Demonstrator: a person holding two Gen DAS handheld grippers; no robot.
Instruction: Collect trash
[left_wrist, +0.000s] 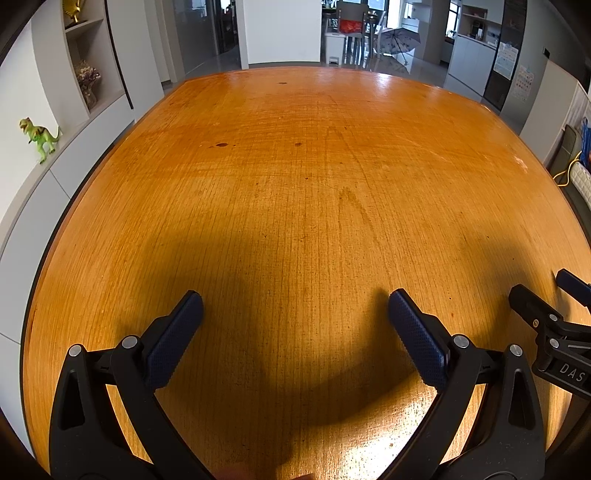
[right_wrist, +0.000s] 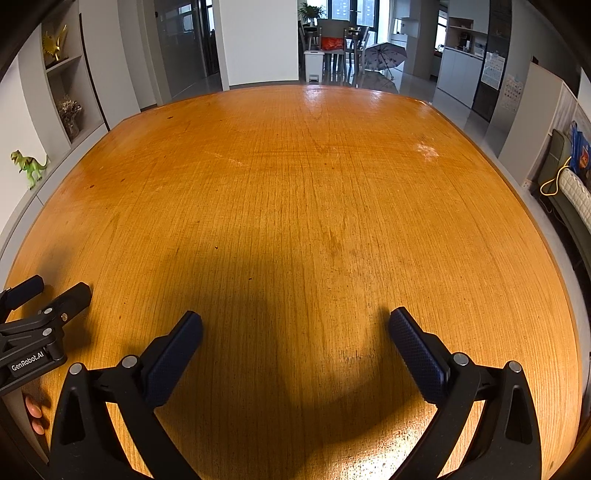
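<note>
No trash shows in either view. My left gripper (left_wrist: 295, 299) is open and empty, hovering over the near part of the orange wooden table (left_wrist: 295, 177). My right gripper (right_wrist: 295, 319) is open and empty over the same table (right_wrist: 295, 192). Each gripper shows in the other's view: the right one at the right edge of the left wrist view (left_wrist: 546, 295), the left one at the left edge of the right wrist view (right_wrist: 51, 291). They are side by side, apart.
A green toy dinosaur (left_wrist: 38, 136) stands on the white cabinet left of the table. Shelves with dried flowers (left_wrist: 88, 83) are behind it. A white pedal bin (right_wrist: 314, 62), chairs and an open umbrella (right_wrist: 384, 55) are beyond the far edge. A sofa (right_wrist: 572, 192) is at right.
</note>
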